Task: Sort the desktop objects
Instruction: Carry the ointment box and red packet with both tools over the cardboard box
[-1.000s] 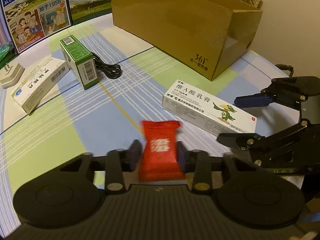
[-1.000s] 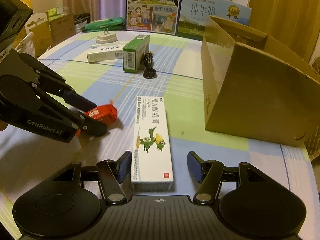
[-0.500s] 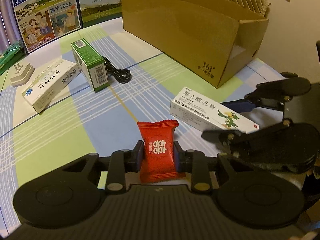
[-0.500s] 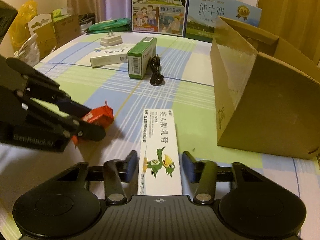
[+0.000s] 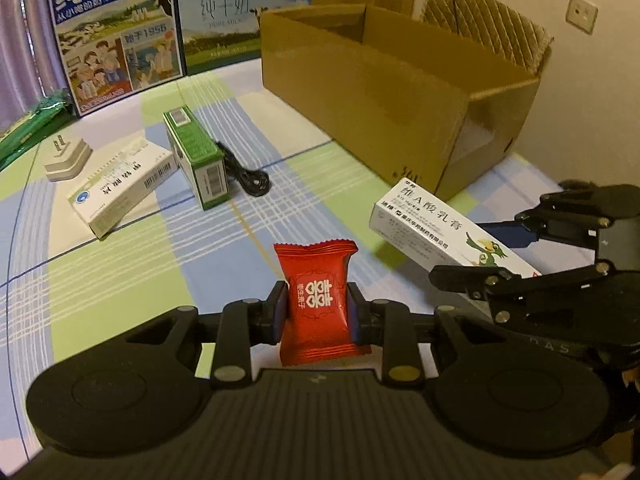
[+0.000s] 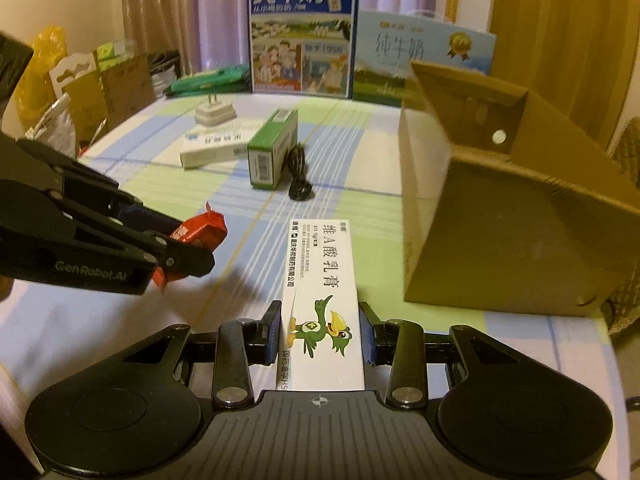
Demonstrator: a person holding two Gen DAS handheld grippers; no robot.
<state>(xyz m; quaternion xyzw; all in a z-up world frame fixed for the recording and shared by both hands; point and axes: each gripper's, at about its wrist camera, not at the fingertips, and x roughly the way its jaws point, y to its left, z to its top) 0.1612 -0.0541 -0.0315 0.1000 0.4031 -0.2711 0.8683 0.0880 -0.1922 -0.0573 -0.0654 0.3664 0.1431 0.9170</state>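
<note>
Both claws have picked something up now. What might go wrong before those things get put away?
The left gripper pinches the red crinkly candy packet only across its middle; soft wrapping may slip or twist out. The right gripper holds the long white ointment box with a green bird near one end, so the free end could sag or strike the brown cardboard box wall. The two grippers are close together and might bump.

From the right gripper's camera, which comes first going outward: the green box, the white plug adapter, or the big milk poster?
1. Green box, mid-table, slightly left of the right gripper.
2. White plug adapter, farther back, left.
3. Milk poster, standing at the table's far edge.
</note>
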